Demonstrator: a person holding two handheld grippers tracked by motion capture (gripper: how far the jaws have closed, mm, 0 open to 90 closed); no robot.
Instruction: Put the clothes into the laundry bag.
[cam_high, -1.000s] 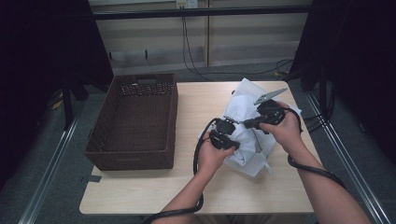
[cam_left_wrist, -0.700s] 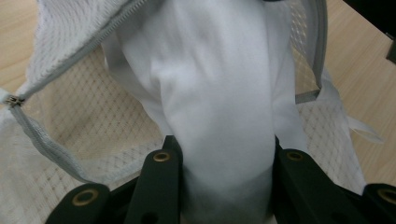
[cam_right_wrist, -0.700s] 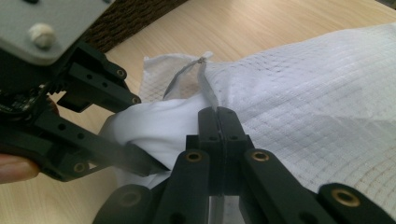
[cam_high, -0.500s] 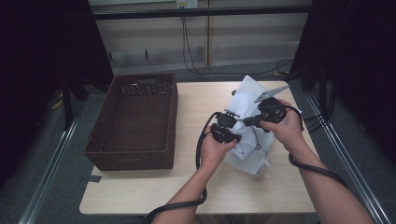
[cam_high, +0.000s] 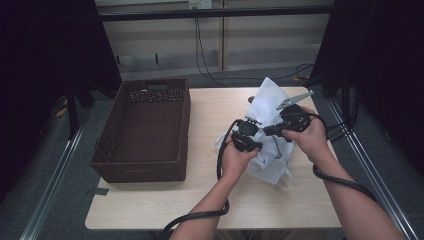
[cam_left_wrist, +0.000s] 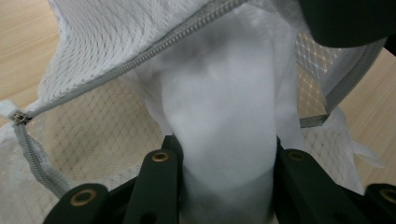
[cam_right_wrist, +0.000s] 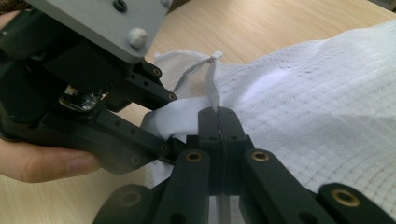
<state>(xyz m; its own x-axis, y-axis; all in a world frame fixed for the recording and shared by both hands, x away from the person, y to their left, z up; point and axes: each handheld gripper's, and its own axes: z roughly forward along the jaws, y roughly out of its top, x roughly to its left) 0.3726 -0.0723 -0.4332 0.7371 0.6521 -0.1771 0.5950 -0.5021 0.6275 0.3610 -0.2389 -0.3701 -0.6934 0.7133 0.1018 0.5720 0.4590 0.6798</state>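
Note:
A white mesh laundry bag lies at the table's right, its zipper undone and its mouth held up. In the left gripper view a wad of white cloth stands between the jaws of my left gripper, which is shut on it right at the bag's opening. My right gripper is shut on the bag's zipper edge, just beside the left gripper. In the high view both grippers, left and right, meet over the bag.
A dark brown wicker basket stands on the left half of the wooden table. Cables trail from both grippers toward the front edge. Dark curtains flank the table on both sides.
My left gripper has shifted slightly right and away from me, deeper toward the bag's mouth with the cloth. The right gripper has hardly moved.

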